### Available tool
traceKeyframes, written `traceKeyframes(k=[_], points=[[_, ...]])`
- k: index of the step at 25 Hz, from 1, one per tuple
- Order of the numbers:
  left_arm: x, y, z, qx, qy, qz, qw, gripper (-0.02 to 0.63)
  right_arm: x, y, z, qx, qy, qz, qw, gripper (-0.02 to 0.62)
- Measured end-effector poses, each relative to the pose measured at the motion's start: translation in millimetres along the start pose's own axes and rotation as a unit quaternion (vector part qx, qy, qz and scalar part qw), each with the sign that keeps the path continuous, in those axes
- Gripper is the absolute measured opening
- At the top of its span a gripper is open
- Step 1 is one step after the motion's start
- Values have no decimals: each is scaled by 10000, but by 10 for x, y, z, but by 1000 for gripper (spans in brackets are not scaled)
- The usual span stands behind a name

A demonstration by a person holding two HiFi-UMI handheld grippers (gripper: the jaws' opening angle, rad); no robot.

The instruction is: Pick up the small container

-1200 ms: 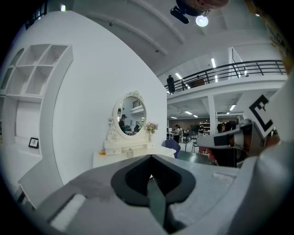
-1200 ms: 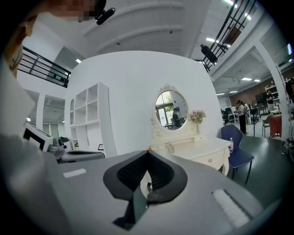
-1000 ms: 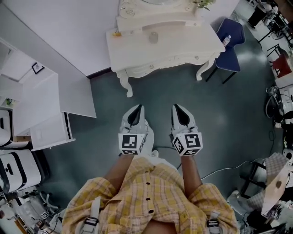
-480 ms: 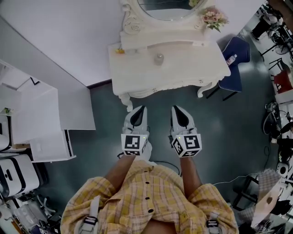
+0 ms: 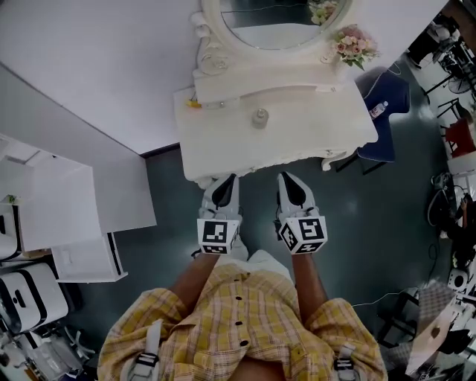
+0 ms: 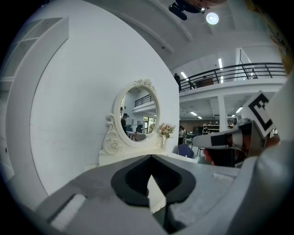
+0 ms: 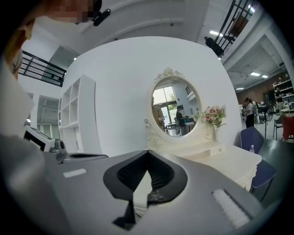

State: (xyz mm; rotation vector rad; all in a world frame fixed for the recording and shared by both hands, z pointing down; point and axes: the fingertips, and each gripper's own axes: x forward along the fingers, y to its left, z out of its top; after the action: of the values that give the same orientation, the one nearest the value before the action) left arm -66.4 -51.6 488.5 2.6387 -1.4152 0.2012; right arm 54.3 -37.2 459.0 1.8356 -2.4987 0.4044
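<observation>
White dressing table [image 5: 312,123] w/ oval mirror [image 5: 275,22] against white wall, dark floor [image 5: 372,212] – small container [image 5: 259,117] mid-tabletop; left gripper [image 5: 223,183] & right gripper [image 5: 291,181] near front edge, jaws closed, empty

Just ahead of left gripper [image 5: 227,181] and right gripper [image 5: 286,180]: white dressing table [image 5: 312,141], front edge near both tips. On top, beyond the tips, small container [image 5: 260,117]. Further off to the left, small yellow item [image 5: 193,103]. At the rear right, pink flowers [image 5: 355,43] beside the oval mirror [image 5: 279,22].

Tabletop [image 5: 316,134] seemingly open around small container [image 5: 260,117]
</observation>
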Motion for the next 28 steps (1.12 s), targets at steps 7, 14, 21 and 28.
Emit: traceKeyframes(k=[7,14,21,28], points=[[382,147,74,-47,-10,54,10000,-2,330,-262,14,76,77,-5,9999,2],[757,294,166,-122,-58,387,9992,-2,730,-498,51,119,195,189,9996,2],[1035,306,136,-206,7,505,9985,-2,1038,-677,4,-21,413,331,9986,2],[1245,310,84,-242,125,584,9979,-2,1331,-905,-135,-133,586,395,9974,2]])
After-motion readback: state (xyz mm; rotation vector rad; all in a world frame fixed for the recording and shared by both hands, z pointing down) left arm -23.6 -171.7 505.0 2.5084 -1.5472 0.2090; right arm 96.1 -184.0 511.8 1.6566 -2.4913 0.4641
